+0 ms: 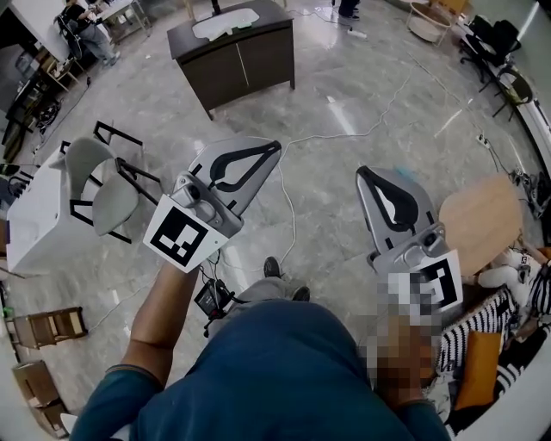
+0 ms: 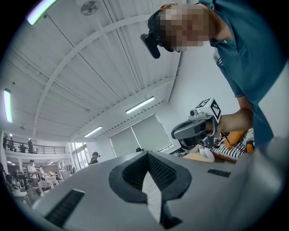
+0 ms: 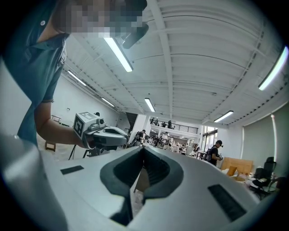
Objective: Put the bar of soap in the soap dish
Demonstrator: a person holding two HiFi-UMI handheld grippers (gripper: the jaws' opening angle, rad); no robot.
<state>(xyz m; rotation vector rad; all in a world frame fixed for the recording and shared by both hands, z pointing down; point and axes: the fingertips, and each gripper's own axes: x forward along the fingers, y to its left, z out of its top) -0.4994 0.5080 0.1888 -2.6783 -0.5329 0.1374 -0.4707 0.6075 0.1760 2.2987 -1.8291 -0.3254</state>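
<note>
No bar of soap shows in any view. A dark cabinet (image 1: 237, 53) stands far ahead on the marble floor, and a white shallow dish-like thing (image 1: 225, 23) lies on its top. My left gripper (image 1: 274, 149) is held level in the air well short of the cabinet, its jaws shut and nothing between them. My right gripper (image 1: 362, 173) hangs beside it, also shut and bare. In the left gripper view the left gripper (image 2: 147, 154) has its tips together, and the right gripper (image 2: 195, 129) shows off to the side. The right gripper (image 3: 143, 149) looks out over a hall.
A white chair (image 1: 97, 183) and a white box-like table (image 1: 33, 220) stand at the left. At the right is a round wooden table (image 1: 482, 220) with striped cushions (image 1: 469, 349) below it. A white cable (image 1: 344, 133) runs over the floor. Wooden stools (image 1: 47, 327) sit at the lower left.
</note>
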